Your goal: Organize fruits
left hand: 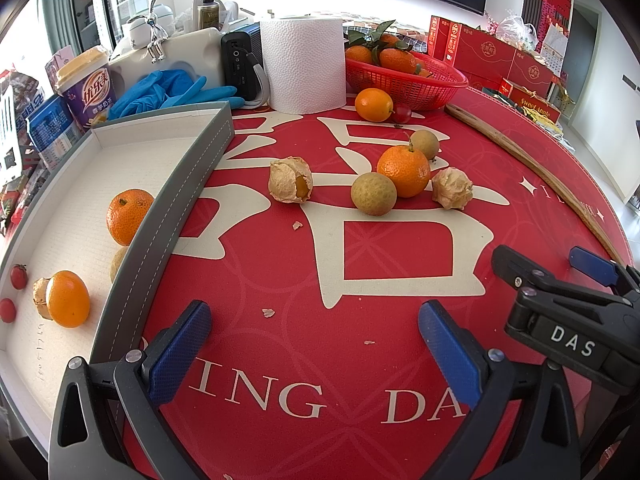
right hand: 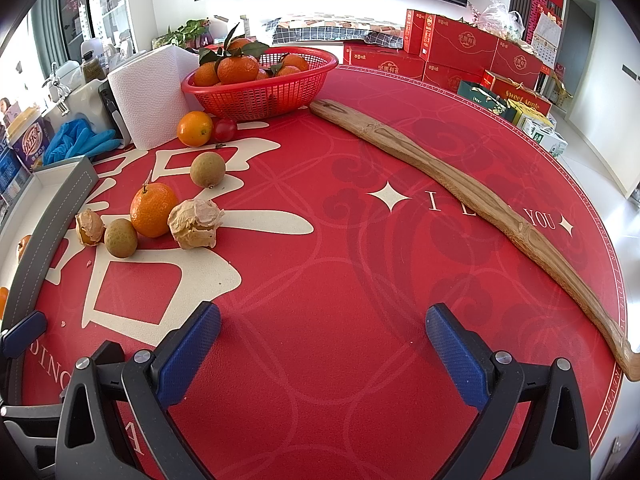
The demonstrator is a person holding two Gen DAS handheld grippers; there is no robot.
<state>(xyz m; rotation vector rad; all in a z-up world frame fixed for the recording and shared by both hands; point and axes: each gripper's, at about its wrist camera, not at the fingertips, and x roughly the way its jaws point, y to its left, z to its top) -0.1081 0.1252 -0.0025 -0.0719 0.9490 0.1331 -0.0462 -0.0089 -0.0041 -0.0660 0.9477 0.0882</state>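
A grey tray (left hand: pixel 188 188) with a white floor stands at the left and holds a mandarin (left hand: pixel 128 216), an orange kumquat-like fruit (left hand: pixel 67 299), two cherry tomatoes (left hand: pixel 19 277) and a partly hidden longan. Loose on the red mat lie a husked physalis (left hand: pixel 290 180), a longan (left hand: pixel 373 193), a mandarin (left hand: pixel 404 171), a second physalis (left hand: pixel 452 189), another longan (left hand: pixel 425 144), an orange (left hand: pixel 374 105) and a cherry tomato (left hand: pixel 401 114). My left gripper (left hand: pixel 314 344) is open and empty near the tray's edge. My right gripper (right hand: pixel 322 354) is open and empty over bare mat; the loose fruit (right hand: pixel 154 210) lies to its far left.
A red basket (right hand: pixel 260 92) of mandarins stands at the back, next to a paper towel roll (left hand: pixel 304 64). A long wooden stick (right hand: pixel 460 192) lies across the right of the mat. Blue gloves (left hand: pixel 172 92), a cup and boxes crowd the back left.
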